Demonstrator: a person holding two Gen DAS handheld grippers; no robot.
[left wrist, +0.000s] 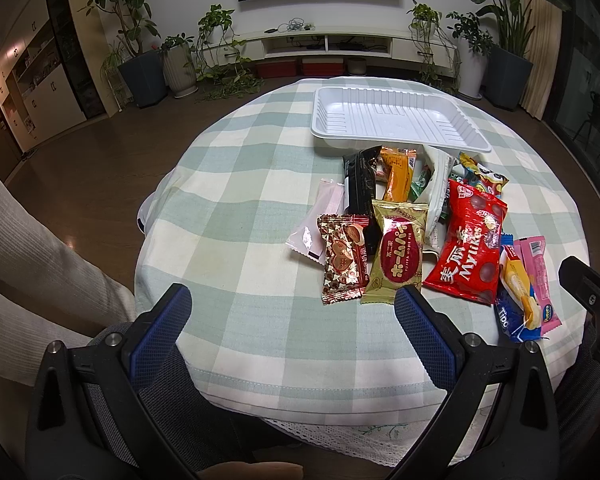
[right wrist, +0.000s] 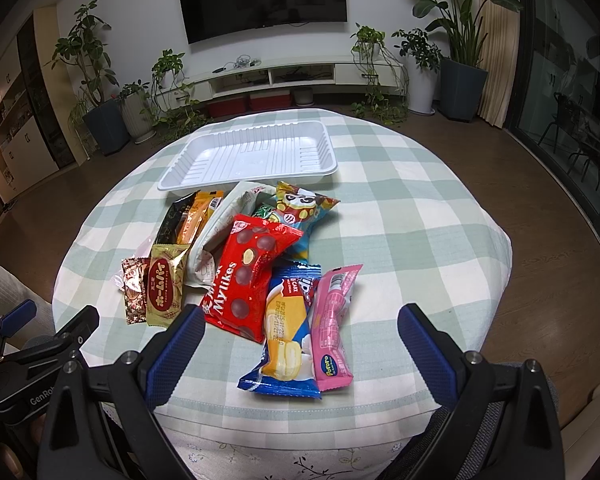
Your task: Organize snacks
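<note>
Blue-padded fingers (left wrist: pixel 168 332) of the left gripper (left wrist: pixel 292 322) are nearest in the left wrist view, spread wide and holding nothing, low over the near edge of the counter (left wrist: pixel 240 208) with its checked cloth. Just beyond the right finger lies the gold packet (left wrist: pixel 394 258), and the brown packet (left wrist: pixel 342 264) touches its left side. The red bag (left wrist: pixel 466 244) lies to the right of them. The white tray (left wrist: pixel 396 118) stands behind the pile with nothing in it. A pale sleeve (left wrist: pixel 28 248) is at the left.

Right wrist view: the right gripper (right wrist: pixel 300 334) also has its fingers (right wrist: pixel 426 352) spread, pinching nothing. Between them lie the blue packet (right wrist: pixel 286 344) and the pink packet (right wrist: pixel 334 326), side by side and touching. The red bag (right wrist: pixel 246 272) overlaps the blue packet's far end. The tray (right wrist: pixel 248 154) is behind, and the snacks touch its near rim.
</note>
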